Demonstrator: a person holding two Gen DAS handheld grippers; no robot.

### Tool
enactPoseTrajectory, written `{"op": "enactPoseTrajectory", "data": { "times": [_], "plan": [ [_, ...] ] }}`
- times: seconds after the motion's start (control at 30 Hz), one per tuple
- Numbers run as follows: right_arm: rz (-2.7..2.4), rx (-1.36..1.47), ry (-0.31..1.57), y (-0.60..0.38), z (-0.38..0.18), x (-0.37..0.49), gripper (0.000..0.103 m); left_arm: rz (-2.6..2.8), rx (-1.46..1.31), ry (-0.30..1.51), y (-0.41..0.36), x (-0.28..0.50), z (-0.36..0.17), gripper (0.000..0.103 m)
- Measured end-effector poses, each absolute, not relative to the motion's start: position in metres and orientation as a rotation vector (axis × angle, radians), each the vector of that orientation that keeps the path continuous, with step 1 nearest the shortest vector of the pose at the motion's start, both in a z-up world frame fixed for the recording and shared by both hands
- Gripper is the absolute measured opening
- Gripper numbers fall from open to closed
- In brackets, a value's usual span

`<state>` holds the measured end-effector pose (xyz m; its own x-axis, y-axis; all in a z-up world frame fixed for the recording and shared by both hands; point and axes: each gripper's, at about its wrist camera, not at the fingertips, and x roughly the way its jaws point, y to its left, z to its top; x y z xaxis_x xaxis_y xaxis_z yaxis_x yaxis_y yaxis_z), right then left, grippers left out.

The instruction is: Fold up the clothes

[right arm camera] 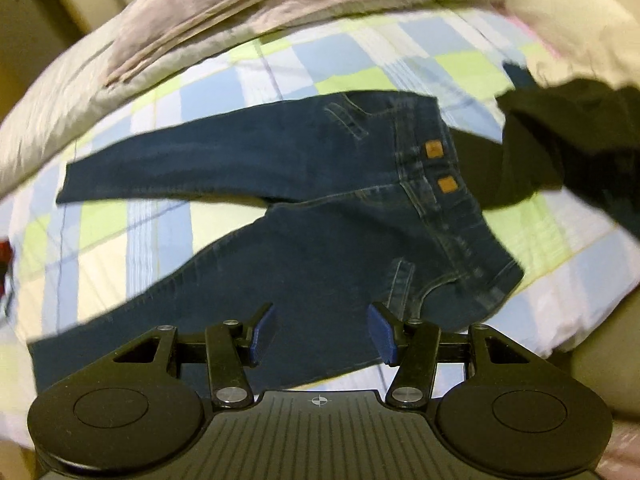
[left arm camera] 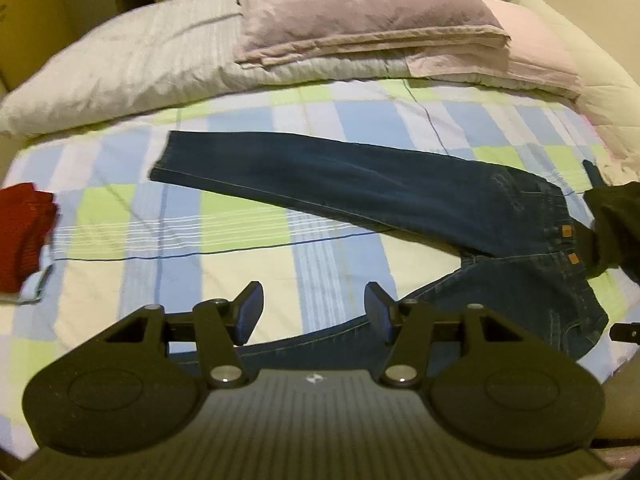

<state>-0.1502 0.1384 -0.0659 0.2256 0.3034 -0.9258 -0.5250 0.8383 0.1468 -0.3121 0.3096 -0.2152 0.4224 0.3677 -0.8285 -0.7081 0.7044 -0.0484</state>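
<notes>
Our left claw [left arm camera: 314,312] hangs wide open above the bed, nothing between its blue pads [left arm camera: 250,312], with the quilt [left arm camera: 248,220] showing in the gap. Just past it, from 5 o'clock toward 3 o'clock in the left view, runs the near leg of the jeans [left arm camera: 360,184]; the far leg stretches flat from the waist at 3 o'clock out to its hem at 10 o'clock. Our right claw [right arm camera: 322,332] is also spread wide and empty, poised over the near leg, denim filling the space between its pads [right arm camera: 382,334]. In the right view the jeans [right arm camera: 304,208] lie spread on the checked quilt [right arm camera: 152,232] with the legs splayed apart in a V, the waistband at 2 o'clock carrying two tan patches [right arm camera: 433,149]. Touching the waistband at 3 o'clock is a dark garment [right arm camera: 560,140], which also shows at the right edge of the left view; we cannot tell what it is. At 9 o'clock in the left view a red knit [left arm camera: 22,232] sits at the bed's edge, well apart from the jeans. At 12 o'clock lie a pale pillow [left arm camera: 120,64] and a folded mauve blanket [left arm camera: 360,12] stacked on it.
</notes>
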Motion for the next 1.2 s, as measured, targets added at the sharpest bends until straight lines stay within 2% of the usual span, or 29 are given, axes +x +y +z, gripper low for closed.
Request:
{"op": "enactPoseTrajectory", "data": {
  "times": [0.4, 0.63, 0.87, 0.97, 1.03, 1.2],
  "plan": [
    [0.583, -0.144, 1.217, 0.147, -0.133, -0.077, 0.054, 0.597, -0.359, 0.921, 0.370, -0.259, -0.287, 0.052],
    [0.667, -0.243, 1.171, 0.185, -0.187, -0.010, 0.054, 0.529, -0.246, 0.933, 0.418, -0.195, -0.339, 0.051],
    [0.806, -0.320, 1.067, 0.230, -0.208, 0.064, 0.054, 0.421, -0.148, 0.908, 0.460, -0.124, -0.376, 0.049],
    [0.866, -0.402, 1.014, 0.254, -0.217, 0.092, 0.054, 0.390, -0.119, 0.914, 0.483, -0.098, -0.389, 0.047],
    [0.893, -0.463, 0.989, 0.269, -0.224, 0.110, 0.054, 0.370, -0.096, 0.922, 0.499, -0.084, -0.398, 0.040],
    [0.975, -0.601, 0.940, 0.299, -0.240, 0.145, 0.054, 0.356, 0.003, 0.949, 0.537, -0.060, -0.411, 0.040]
  ]
}}
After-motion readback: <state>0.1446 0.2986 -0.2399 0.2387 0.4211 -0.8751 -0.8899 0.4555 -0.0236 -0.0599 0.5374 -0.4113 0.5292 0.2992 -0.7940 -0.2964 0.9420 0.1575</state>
